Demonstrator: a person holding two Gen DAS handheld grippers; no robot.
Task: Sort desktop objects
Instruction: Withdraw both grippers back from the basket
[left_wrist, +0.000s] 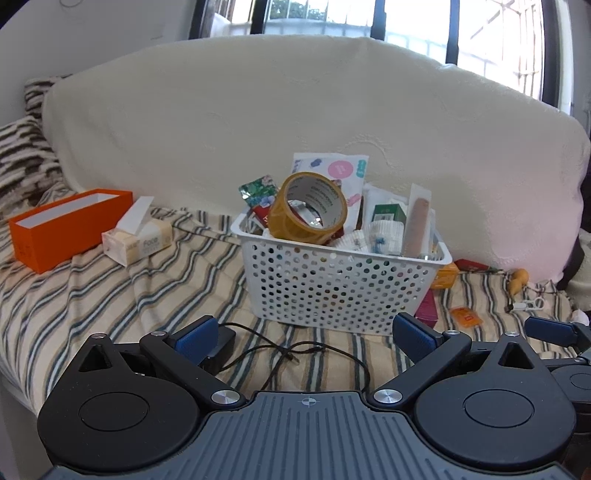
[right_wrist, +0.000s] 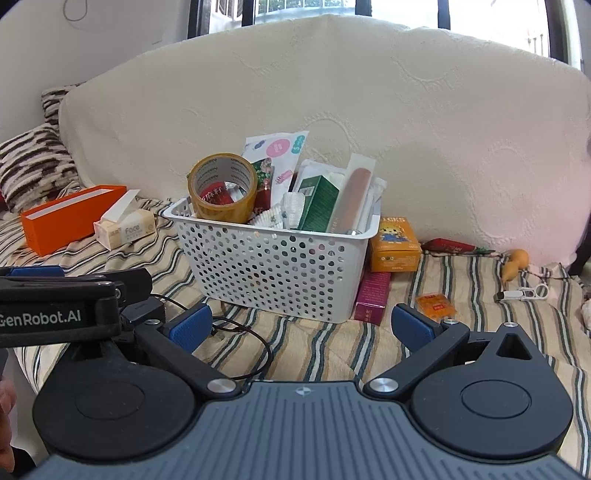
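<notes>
A white perforated basket (left_wrist: 332, 288) (right_wrist: 273, 269) stands on the striped cloth, filled with a tape roll (left_wrist: 308, 208) (right_wrist: 221, 188), a green box (right_wrist: 317, 201), packets and other items. Around it lie a black adapter with cable (left_wrist: 221, 345), a maroon box (right_wrist: 373, 295), an orange box (right_wrist: 395, 245), an orange packet (right_wrist: 436, 306), a red packet (right_wrist: 452, 245) and a white clip (right_wrist: 524, 293). My left gripper (left_wrist: 308, 339) is open and empty, in front of the basket. My right gripper (right_wrist: 303, 328) is open and empty, just right of the left one.
An orange open box (left_wrist: 66, 229) (right_wrist: 70, 218) and a tissue pack (left_wrist: 136, 240) (right_wrist: 123, 229) lie at the left. A cream-covered cushion (left_wrist: 295, 118) rises behind everything. A yellow gourd-shaped object (right_wrist: 515, 264) lies at the right. A striped pillow (right_wrist: 33, 166) sits far left.
</notes>
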